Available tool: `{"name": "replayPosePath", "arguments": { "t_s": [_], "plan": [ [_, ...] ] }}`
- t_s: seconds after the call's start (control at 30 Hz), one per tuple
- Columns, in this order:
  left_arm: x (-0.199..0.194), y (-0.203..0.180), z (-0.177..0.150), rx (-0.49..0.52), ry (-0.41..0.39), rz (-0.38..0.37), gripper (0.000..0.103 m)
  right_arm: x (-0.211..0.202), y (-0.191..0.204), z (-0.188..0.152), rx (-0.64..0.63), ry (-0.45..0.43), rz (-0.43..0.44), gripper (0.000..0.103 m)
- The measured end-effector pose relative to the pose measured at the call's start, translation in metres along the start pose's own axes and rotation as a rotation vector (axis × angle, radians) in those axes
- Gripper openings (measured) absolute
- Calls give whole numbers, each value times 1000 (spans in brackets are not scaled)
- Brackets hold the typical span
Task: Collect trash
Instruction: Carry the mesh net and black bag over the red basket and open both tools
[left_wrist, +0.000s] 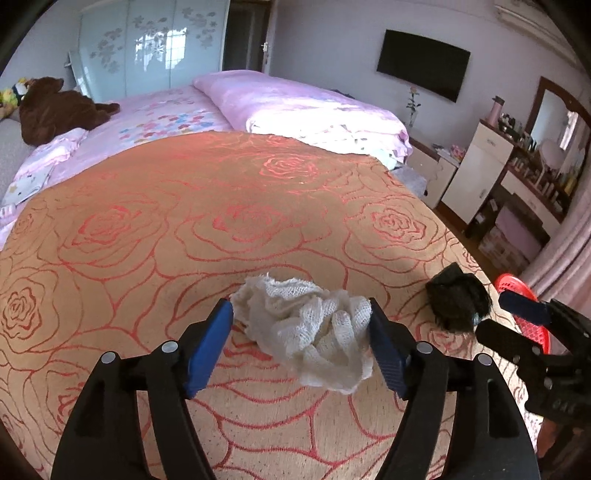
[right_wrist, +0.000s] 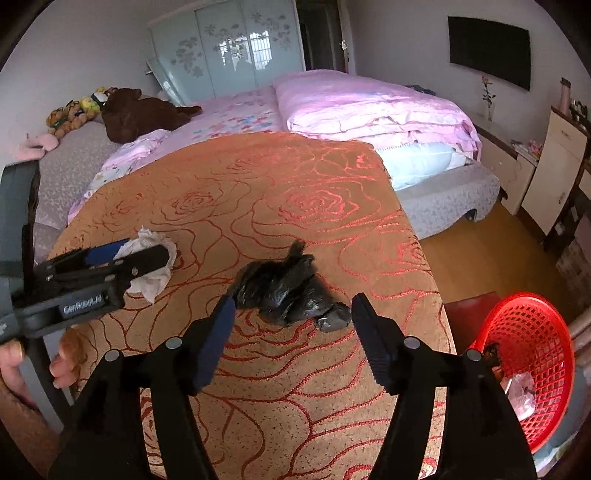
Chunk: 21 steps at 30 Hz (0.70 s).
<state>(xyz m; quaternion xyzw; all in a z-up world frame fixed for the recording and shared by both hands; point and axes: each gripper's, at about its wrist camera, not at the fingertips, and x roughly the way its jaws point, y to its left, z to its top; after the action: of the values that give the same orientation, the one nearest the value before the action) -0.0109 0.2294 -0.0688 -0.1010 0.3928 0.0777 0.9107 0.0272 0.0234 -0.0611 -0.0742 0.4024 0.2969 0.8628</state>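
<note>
A crumpled white gauze cloth (left_wrist: 306, 328) lies on the orange rose-patterned table cover (left_wrist: 184, 229). My left gripper (left_wrist: 301, 314) is open, its blue pads either side of the cloth. It also shows in the right wrist view (right_wrist: 146, 253), around the white cloth (right_wrist: 155, 280). A crumpled black plastic bag (right_wrist: 288, 291) lies on the cover (right_wrist: 295, 206). My right gripper (right_wrist: 293, 306) is open, with the bag between and just ahead of its fingertips. In the left wrist view the bag (left_wrist: 456, 302) sits by the right gripper (left_wrist: 506, 314).
A red mesh basket (right_wrist: 532, 354) holding some clear plastic stands on the floor right of the table. It also peeks out in the left wrist view (left_wrist: 517, 288). A pink bed (right_wrist: 332, 107) lies beyond the table, cabinets (right_wrist: 546, 177) at right.
</note>
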Motion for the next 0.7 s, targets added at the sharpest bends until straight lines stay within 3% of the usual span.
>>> {"name": "replayPosePath", "arguments": {
  "t_s": [0.17,0.23,0.3,0.4,0.7],
  "plan": [
    [7,-3,2,4,14,8,69,13,1,3,-21,-3,-19,64],
    [8,-3,2,0,17,12,61,19,1,4,-25,3,-31,63],
    [8,-3,2,0,19,13,55,25,-1,5,-22,21,-30,50],
    [5,-5,0,10,12,15,46,26,-3,3,-14,31,-29,40],
    [-10,-17,-1,46,-26,27,40,6,-14,2,45,-13,-18,36]
  ]
}}
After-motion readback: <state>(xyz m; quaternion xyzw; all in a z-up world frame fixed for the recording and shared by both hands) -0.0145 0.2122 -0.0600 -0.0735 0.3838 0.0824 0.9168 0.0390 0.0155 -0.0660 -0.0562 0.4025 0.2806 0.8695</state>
